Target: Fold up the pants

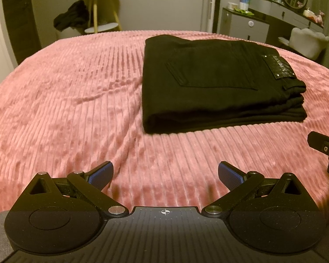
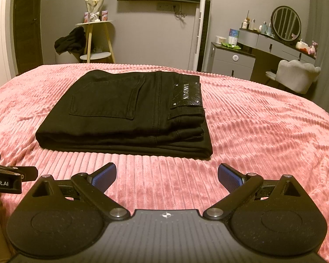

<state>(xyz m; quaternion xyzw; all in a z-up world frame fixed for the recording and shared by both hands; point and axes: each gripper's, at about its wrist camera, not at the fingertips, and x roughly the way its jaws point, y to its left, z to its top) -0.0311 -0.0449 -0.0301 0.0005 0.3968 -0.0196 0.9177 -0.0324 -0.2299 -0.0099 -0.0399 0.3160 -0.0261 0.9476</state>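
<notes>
Black pants [image 1: 212,83] lie folded into a flat stack on the pink ribbed bedspread [image 1: 65,114], back pocket and leather waist patch facing up. They also show in the right wrist view [image 2: 125,114]. My left gripper [image 1: 165,175] is open and empty, held above the bedspread short of the pants and to their left. My right gripper [image 2: 166,175] is open and empty, directly in front of the stack's near edge. Part of the right gripper [image 1: 324,149] shows at the right edge of the left wrist view; the left gripper [image 2: 8,175] shows at the left edge of the right wrist view.
Beyond the bed stand a small wooden side table [image 2: 96,41] with dark clothes [image 2: 70,40] draped beside it, a tall white tower fan [image 2: 202,32], a grey dresser with a round mirror [image 2: 286,23] and a pale chair [image 2: 296,76].
</notes>
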